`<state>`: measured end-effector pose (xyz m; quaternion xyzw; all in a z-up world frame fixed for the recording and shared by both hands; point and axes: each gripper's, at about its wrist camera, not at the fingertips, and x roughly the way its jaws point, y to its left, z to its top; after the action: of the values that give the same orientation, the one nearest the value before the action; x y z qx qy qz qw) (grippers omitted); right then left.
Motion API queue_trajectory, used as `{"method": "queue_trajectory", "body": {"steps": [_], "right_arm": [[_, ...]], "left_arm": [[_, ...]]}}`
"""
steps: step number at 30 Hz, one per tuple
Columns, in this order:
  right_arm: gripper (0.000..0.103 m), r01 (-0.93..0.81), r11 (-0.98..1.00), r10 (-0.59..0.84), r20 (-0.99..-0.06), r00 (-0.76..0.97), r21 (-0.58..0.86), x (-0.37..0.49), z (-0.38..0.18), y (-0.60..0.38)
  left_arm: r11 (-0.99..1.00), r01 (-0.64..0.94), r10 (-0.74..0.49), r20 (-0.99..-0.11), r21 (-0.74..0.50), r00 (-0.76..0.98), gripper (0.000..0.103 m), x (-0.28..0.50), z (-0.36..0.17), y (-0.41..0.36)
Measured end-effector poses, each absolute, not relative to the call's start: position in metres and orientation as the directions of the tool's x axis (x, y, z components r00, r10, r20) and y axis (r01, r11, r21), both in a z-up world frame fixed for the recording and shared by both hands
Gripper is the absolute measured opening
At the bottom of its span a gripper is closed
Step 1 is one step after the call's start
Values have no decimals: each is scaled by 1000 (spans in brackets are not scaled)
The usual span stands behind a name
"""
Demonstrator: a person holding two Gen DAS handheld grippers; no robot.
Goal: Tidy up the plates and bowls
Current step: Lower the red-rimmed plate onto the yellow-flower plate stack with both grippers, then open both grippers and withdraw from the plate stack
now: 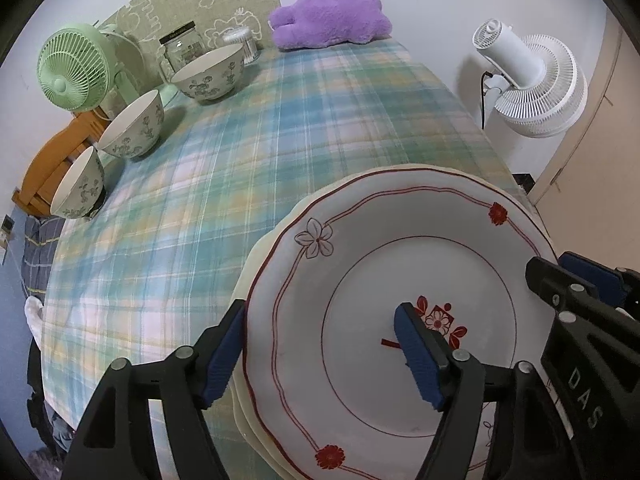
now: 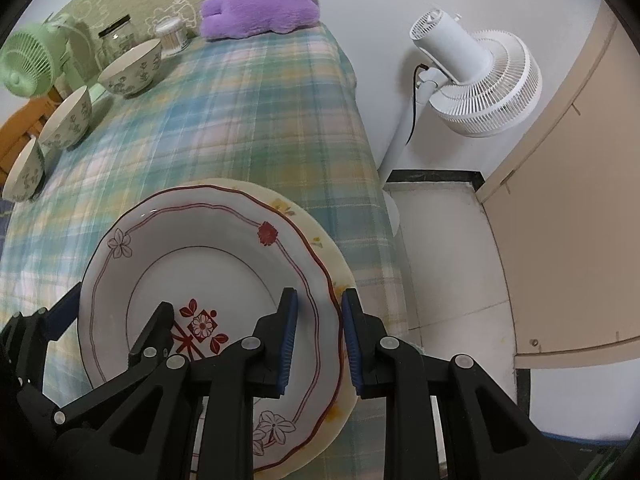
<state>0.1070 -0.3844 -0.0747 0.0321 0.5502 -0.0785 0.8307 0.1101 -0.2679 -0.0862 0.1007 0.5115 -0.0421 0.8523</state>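
Observation:
A white plate [image 1: 360, 280] [image 2: 224, 280] with red line trim and flower motifs lies on top of a cream plate [image 1: 256, 264] [image 2: 304, 216] at the near right of the plaid tablecloth [image 1: 240, 160]. My left gripper [image 1: 320, 354] [image 2: 112, 316] stands open astride the white plate's left rim, with one finger outside the edge and the other over the centre. My right gripper [image 2: 320, 340] [image 1: 556, 266] is shut on the white plate's right rim. Three floral bowls [image 1: 208, 76] [image 1: 134, 132] [image 1: 78, 184] stand in a row along the table's left side.
At the far end are a green desk fan [image 1: 74, 68], a glass jar [image 1: 182, 46], a clear swab container [image 1: 242, 42] and a purple plush [image 1: 332, 20]. A white standing fan [image 2: 472, 80] is on the floor past the table's right edge. A wooden chair [image 1: 52, 164] stands left.

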Motion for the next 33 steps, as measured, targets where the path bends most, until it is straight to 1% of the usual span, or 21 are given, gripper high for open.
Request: {"method": "queue_trajectory", "body": {"steps": [4, 6, 9, 10, 12, 14, 16, 21, 23, 26, 33], "right_arm": [[26, 162, 986, -95, -915, 392, -33, 104, -74, -381], [26, 171, 985, -85, -915, 395, -18, 103, -74, -383], [26, 175, 985, -76, -916, 394, -7, 102, -74, -384], [27, 177, 984, -74, -916, 394, -3, 102, -73, -384], [34, 178, 984, -62, -917, 394, 10, 102, -73, -384], [45, 175, 984, -45, -918, 394, 27, 101, -72, -382], [50, 170, 985, -45, -915, 400, 26, 100, -69, -378], [55, 145, 989, -41, -905, 424, 23, 101, -56, -362], [62, 137, 990, -41, -897, 440, 22, 102, -51, -353], [65, 141, 990, -45, -889, 457, 23, 103, -44, -339], [65, 152, 988, -40, -869, 494, 41, 106, -27, -286]], "left_arm": [[977, 182, 13, -884, 110, 467, 82, 108, -86, -266], [977, 185, 8, -889, 104, 457, 87, 106, -87, -265], [979, 188, -13, -894, 81, 449, 89, 104, -86, -262], [980, 187, -20, -894, 71, 447, 89, 104, -86, -260], [981, 185, -40, -892, 49, 450, 91, 103, -82, -256], [981, 188, -51, -887, 40, 459, 94, 101, -79, -253], [981, 190, -62, -882, 32, 468, 95, 101, -74, -250], [982, 188, -96, -861, 0, 500, 98, 101, -60, -232], [981, 192, -111, -851, -12, 513, 98, 103, -56, -223], [981, 193, -121, -840, -19, 529, 98, 106, -51, -205], [978, 204, -146, -834, -40, 532, 97, 113, -37, -150]]}}
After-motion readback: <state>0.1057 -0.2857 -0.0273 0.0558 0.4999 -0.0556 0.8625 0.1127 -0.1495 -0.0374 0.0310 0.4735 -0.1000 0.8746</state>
